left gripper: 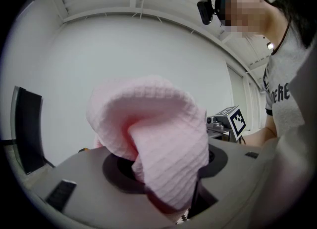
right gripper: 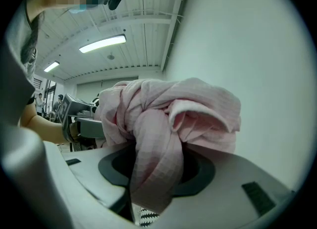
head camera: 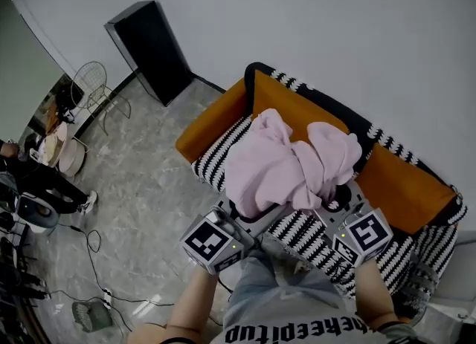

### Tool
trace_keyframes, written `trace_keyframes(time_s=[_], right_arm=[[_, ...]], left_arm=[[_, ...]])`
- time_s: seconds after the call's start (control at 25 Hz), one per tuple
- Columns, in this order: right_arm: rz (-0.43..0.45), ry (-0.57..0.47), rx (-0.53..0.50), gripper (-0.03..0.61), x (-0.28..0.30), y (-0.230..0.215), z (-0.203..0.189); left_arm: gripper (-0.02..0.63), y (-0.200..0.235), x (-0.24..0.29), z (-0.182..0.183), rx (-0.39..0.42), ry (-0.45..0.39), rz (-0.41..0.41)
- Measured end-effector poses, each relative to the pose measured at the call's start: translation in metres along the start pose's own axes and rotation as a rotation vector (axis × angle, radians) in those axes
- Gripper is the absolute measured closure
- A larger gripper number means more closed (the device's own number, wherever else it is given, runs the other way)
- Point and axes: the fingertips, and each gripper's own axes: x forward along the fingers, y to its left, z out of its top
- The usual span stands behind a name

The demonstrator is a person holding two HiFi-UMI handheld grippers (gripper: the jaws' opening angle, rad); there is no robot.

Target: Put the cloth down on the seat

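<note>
Pink cloth [head camera: 286, 164] held bunched above the striped seat [head camera: 301, 232]; left claw [head camera: 242, 216] and right claw [head camera: 335, 203] both clamped on its folds; risks: an uneven release may drag it off the front edge; fabric wedged between jaws may snag.

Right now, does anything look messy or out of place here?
Nothing spilled or broken. The pink cloth is crumpled in a heap, pinched by the left gripper and right gripper over the striped seat, not spread flat.
</note>
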Motion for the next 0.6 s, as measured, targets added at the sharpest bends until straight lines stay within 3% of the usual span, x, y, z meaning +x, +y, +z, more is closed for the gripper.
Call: trace_keyframes(time_s=[0.6], right_arm=[[-0.160, 0.025, 0.073, 0.377, 0.103, -0.035, -0.002]], left_arm=[[0.336, 0.116, 0.023, -0.003, -0.028, 0.083, -0.168]])
